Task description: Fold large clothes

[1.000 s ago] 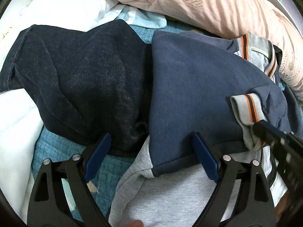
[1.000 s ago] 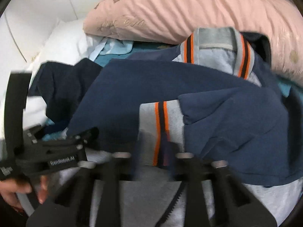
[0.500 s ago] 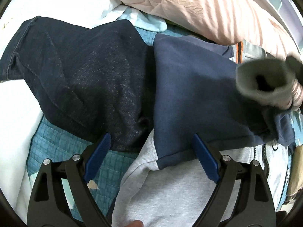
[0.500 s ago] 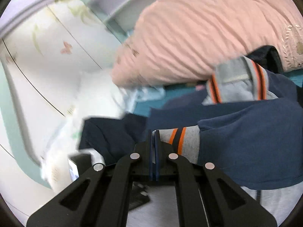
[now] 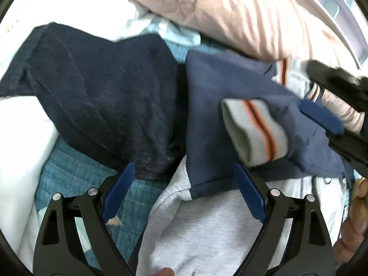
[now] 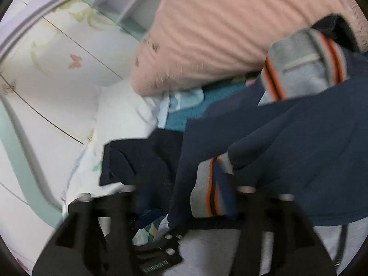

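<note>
A grey and navy jacket lies on the bed, its navy sleeve folded across the grey body. The sleeve's grey cuff with orange and black stripes lies on the navy cloth. My left gripper is open and empty over the sleeve's lower edge. My right gripper is open in its blurred view, with the striped cuff between its fingers. Its blue pad shows in the left wrist view beside the cuff. The striped collar lies further back.
A dark navy garment lies left of the jacket on a teal quilted cover. A pink pillow lies behind, white bedding to the left. A pale cupboard stands beyond the bed.
My right gripper was shut on the striped cuff and carried it up and left; now its jaws have opened and the cuff lies on the navy sleeve. My left gripper stayed open in place.
</note>
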The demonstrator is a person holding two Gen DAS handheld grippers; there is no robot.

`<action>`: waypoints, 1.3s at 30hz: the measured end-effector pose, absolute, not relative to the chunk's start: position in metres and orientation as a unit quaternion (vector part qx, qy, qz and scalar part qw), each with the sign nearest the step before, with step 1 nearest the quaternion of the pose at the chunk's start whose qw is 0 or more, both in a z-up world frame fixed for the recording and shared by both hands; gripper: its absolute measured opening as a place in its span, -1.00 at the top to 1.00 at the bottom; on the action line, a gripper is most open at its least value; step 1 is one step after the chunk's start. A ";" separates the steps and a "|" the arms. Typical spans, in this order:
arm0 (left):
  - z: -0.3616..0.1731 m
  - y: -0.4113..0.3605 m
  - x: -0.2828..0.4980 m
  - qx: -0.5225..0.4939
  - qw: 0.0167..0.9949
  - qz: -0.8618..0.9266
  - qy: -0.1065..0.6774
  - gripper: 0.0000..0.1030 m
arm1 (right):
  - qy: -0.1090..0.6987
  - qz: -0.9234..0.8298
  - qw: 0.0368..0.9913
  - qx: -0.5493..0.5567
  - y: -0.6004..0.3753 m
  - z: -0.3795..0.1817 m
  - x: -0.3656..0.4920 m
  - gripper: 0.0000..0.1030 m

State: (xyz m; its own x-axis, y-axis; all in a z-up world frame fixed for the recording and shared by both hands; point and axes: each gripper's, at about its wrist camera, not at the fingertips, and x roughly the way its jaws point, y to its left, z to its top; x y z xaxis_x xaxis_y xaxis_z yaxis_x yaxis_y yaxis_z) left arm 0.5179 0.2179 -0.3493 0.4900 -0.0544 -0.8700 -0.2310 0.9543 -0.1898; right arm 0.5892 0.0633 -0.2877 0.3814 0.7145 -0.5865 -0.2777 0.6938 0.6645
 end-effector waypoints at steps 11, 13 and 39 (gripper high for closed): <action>-0.308 0.155 0.573 -0.164 0.868 -0.053 0.465 -0.71 | 0.485 0.192 0.842 0.139 -0.102 -0.298 0.616 0.00; -0.321 0.138 0.587 -0.151 0.859 -0.066 0.485 -0.71 | 0.494 0.167 0.842 0.138 -0.134 -0.310 0.620 0.03; -0.348 0.243 0.668 -0.207 0.803 0.043 0.558 -0.78 | 0.524 0.113 0.820 0.201 -0.245 -0.344 0.692 0.03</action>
State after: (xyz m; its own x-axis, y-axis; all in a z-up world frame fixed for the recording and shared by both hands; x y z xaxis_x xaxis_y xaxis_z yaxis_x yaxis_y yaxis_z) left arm 0.6678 0.2430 -0.3482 0.3747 -0.1612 -0.9130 -0.2994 0.9110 -0.2837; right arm 0.6924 -0.2448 -0.3441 0.4251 0.3956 -0.8141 0.0253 0.8939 0.4475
